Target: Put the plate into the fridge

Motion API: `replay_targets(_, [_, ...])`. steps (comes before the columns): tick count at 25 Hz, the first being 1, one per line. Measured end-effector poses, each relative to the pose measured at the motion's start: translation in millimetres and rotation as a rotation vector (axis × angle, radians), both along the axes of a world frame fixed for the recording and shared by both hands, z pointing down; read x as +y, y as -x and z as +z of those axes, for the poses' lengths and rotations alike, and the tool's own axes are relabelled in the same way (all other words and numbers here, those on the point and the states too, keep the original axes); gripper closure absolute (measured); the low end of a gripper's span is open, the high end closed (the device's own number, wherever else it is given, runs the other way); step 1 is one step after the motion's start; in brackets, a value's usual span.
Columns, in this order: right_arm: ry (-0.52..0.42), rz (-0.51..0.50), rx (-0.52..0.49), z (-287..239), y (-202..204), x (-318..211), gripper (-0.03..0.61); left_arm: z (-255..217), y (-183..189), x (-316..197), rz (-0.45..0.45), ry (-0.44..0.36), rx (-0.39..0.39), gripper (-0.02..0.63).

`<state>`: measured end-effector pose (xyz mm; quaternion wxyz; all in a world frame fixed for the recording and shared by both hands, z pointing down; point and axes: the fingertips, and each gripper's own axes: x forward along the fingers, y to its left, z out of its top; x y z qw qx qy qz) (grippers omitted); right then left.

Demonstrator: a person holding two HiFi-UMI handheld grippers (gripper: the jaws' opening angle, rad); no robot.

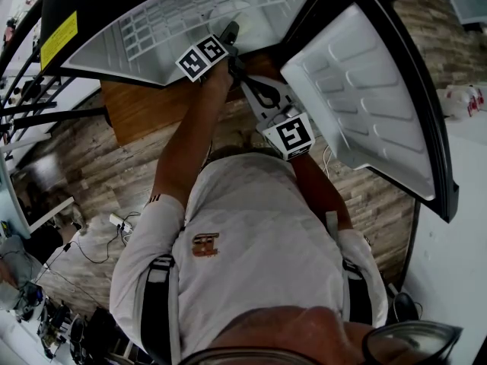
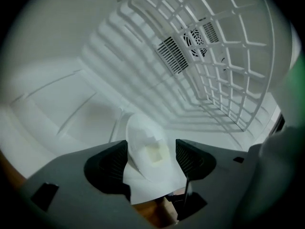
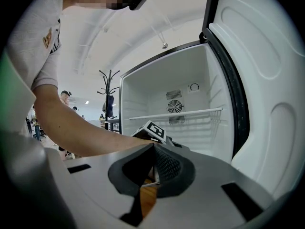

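Observation:
The white plate (image 2: 147, 149) lies on the white fridge floor (image 2: 62, 109), seen in the left gripper view between my left gripper's (image 2: 151, 157) two dark pads. The jaws stand apart and neither pad presses on the plate. In the head view the left gripper (image 1: 227, 35) reaches into the open fridge (image 1: 190, 10); the plate is hidden there. My right gripper (image 3: 153, 150) is held just outside the fridge opening with its pads together and nothing between them. It looks at the left gripper's marker cube (image 3: 153, 130).
The fridge door (image 1: 365, 105) stands wide open at the right. A wire shelf (image 2: 228, 56) spans the compartment above the plate, below a fan vent (image 2: 195, 35). The fridge stands on a wooden top (image 1: 144, 109). Cables lie on the plank floor (image 1: 99, 245).

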<state>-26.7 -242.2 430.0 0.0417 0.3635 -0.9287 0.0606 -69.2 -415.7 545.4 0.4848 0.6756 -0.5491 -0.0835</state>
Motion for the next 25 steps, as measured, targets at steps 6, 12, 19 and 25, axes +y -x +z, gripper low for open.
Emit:
replay_targets(6, [0.001, -0.002, 0.002, 0, -1, 1, 0.546, -1, -4, 5, 0.059, -0.031, -0.094, 0.272])
replay_targets(12, [0.002, -0.005, 0.005, 0, -2, 4, 0.546, 7, -3, 14, 0.083, 0.019, -0.171, 0.27])
replay_targets(19, [0.001, -0.008, 0.009, 2, -3, 6, 0.546, 5, 0, 22, 0.079, -0.001, -0.201, 0.268])
replay_targets(25, [0.0, -0.007, 0.003, 0, -5, 7, 0.546, -10, 8, 28, 0.064, -0.084, -0.187, 0.27])
